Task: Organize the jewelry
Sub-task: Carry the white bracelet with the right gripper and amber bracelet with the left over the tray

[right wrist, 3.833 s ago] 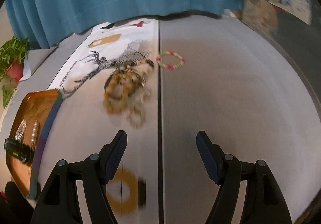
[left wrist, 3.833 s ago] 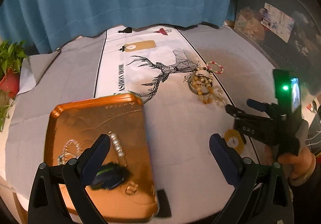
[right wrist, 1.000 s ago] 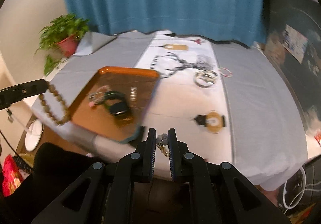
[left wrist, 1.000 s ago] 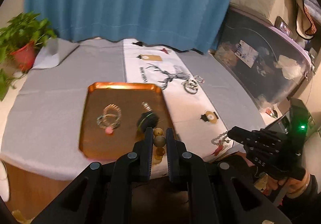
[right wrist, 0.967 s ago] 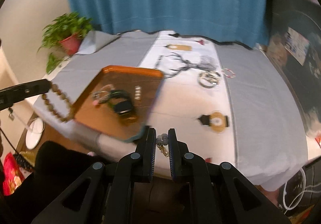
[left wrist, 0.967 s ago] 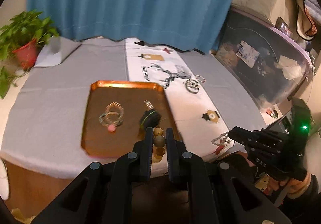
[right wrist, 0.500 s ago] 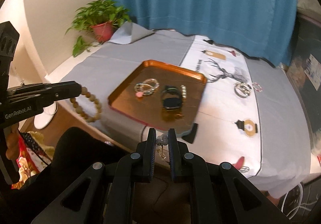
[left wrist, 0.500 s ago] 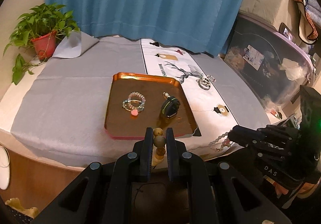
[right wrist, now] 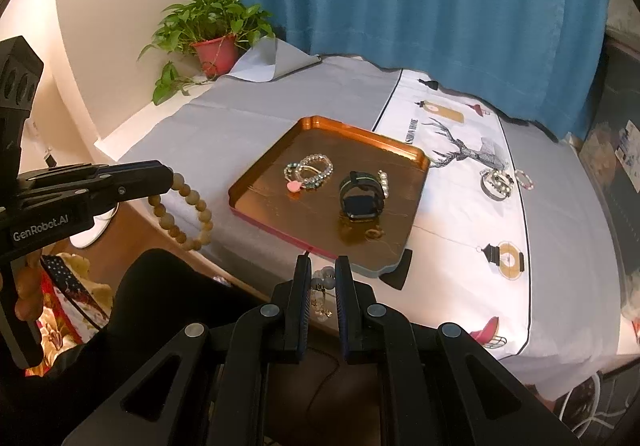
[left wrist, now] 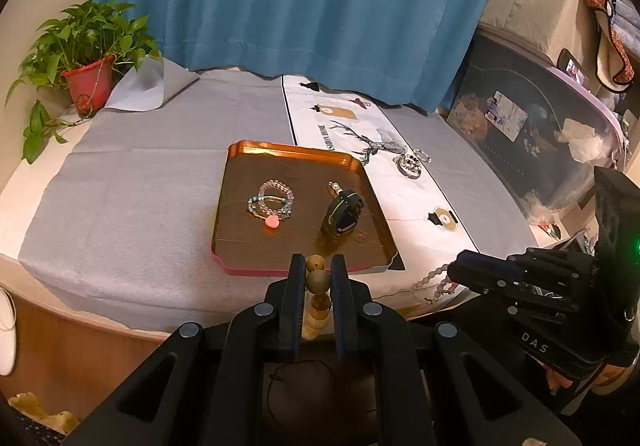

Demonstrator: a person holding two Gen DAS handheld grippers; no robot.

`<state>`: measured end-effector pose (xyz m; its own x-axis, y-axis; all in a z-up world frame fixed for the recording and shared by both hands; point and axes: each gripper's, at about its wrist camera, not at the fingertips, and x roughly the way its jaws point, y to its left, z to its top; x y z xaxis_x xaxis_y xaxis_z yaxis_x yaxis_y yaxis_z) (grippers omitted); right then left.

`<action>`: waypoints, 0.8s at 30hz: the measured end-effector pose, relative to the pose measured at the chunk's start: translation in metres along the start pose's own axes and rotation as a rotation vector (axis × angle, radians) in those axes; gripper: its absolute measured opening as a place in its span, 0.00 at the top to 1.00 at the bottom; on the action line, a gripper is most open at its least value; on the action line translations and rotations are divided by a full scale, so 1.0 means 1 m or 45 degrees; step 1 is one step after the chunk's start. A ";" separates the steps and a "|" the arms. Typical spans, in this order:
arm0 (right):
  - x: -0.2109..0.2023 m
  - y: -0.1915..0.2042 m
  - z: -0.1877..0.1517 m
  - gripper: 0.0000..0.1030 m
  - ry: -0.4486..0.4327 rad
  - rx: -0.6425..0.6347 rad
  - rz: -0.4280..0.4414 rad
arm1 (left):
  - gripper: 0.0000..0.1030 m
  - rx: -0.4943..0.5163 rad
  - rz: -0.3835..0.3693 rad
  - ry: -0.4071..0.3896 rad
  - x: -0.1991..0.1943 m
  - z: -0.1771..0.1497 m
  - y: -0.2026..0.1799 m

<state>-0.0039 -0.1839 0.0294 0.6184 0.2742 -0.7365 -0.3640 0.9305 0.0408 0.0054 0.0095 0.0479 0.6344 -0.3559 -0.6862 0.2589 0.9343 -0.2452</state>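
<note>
Left gripper [left wrist: 318, 278] clenched on a wooden bead bracelet [right wrist: 185, 210], right gripper [right wrist: 322, 278] clamped on a pale bead bracelet [left wrist: 434, 280] — both strands dangling off the fingertips, short of the copper tray [left wrist: 224, 182] ahead. Light, limp loops, apt to swing; round beads likely slippery, so best pinched across the cord between two beads, not on a single bead
</note>
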 end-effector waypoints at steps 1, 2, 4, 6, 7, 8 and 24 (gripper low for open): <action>0.002 -0.002 0.000 0.88 0.005 0.004 -0.001 | 0.90 0.000 -0.001 0.002 0.002 0.001 0.001; 0.004 -0.003 0.000 0.88 0.009 0.007 -0.002 | 0.90 -0.001 -0.003 0.005 0.004 0.002 0.001; 0.009 -0.009 0.001 0.88 0.017 0.016 -0.008 | 0.90 -0.001 -0.004 0.010 0.009 0.006 0.001; 0.015 -0.016 0.004 0.88 0.026 0.025 -0.019 | 0.90 -0.003 -0.005 0.016 0.015 0.010 0.003; 0.019 -0.021 0.006 0.88 0.030 0.031 -0.026 | 0.90 -0.004 -0.005 0.018 0.017 0.013 0.004; 0.022 -0.024 0.007 0.88 0.031 0.035 -0.030 | 0.90 -0.006 -0.006 0.020 0.020 0.016 0.004; 0.100 -0.101 0.096 0.88 -0.050 0.148 -0.148 | 0.90 0.033 -0.023 0.000 0.105 0.114 0.007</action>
<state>0.1615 -0.2269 0.0170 0.6792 0.1706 -0.7138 -0.2073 0.9776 0.0364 0.1569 -0.0237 0.0522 0.6294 -0.3726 -0.6819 0.2892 0.9268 -0.2395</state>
